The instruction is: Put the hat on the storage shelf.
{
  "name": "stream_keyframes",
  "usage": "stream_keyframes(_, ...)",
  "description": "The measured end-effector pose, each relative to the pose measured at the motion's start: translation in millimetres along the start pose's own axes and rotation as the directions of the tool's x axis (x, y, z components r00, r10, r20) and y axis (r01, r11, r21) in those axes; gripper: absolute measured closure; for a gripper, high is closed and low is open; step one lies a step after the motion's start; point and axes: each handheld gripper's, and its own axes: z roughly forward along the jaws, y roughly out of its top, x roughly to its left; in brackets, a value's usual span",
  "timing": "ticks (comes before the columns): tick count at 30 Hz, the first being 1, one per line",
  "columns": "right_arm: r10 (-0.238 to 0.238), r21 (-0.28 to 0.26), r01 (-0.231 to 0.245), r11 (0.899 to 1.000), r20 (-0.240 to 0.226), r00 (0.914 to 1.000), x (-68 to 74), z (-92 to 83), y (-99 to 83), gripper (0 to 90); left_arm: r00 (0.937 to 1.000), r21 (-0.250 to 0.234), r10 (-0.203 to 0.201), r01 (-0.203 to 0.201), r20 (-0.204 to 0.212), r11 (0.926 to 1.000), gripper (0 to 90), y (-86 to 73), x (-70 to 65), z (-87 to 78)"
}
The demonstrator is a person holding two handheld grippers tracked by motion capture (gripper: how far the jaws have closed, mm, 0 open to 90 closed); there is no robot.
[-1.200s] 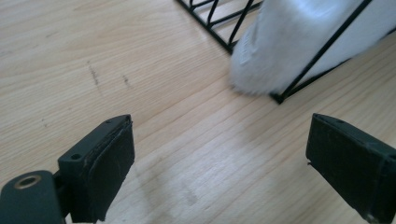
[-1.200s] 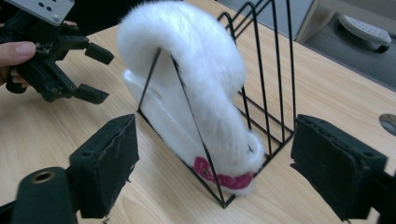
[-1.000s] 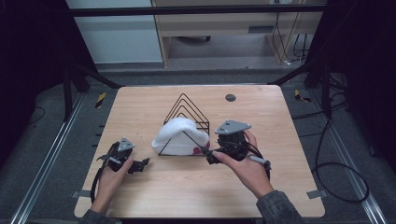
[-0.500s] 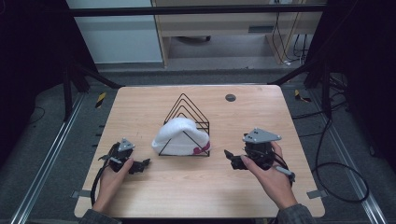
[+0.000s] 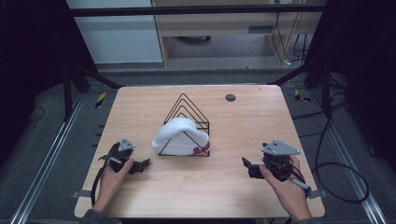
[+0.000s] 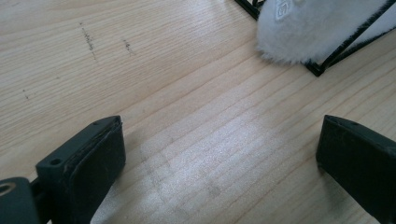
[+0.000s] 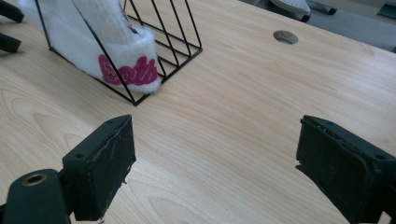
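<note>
A white fluffy hat (image 5: 180,135) with pink lettering (image 7: 128,70) lies tucked in a black wire triangular rack (image 5: 187,105) at the table's middle. My left gripper (image 5: 142,164) rests low on the wood to the front left of the rack, pointing toward it. Its jaws have just been opening and stand wide with only bare wood between them (image 6: 219,158). The hat's edge (image 6: 313,28) lies a short way beyond them. My right gripper (image 5: 246,165) is open at the front right, apart from the rack, with nothing between its jaws (image 7: 215,163).
The wooden table (image 5: 261,121) has a round cable hole (image 5: 230,97) at the back right. Dark floor, rails and cables surround it. A cable trails from the right gripper off the table's right edge.
My right gripper has drawn away from the rack's right side, moving right and toward the front edge. The left hand has stayed in place. The hat and rack have not moved.
</note>
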Motion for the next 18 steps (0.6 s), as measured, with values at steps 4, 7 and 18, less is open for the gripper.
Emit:
stream_keyframes(4,0.012,0.011,-0.012,1.0,0.008,0.9999,-3.2,4.0,-10.0,11.9,1.0,0.001,0.001,-0.001,0.001,1.0,0.2,0.0,0.2,0.0)
stream_keyframes(7,0.02,0.021,-0.02,1.0,0.014,0.9997,-6.0,9.1,-16.5,11.9,1.0,0.002,0.001,-0.001,0.0,1.0,0.2,0.1,0.2,-0.1)
stream_keyframes(18,0.083,0.063,-0.084,0.994,0.025,0.9962,-20.2,35.9,-36.8,14.3,1.0,0.0,0.0,0.0,0.0,1.0,0.2,0.0,0.1,0.1)
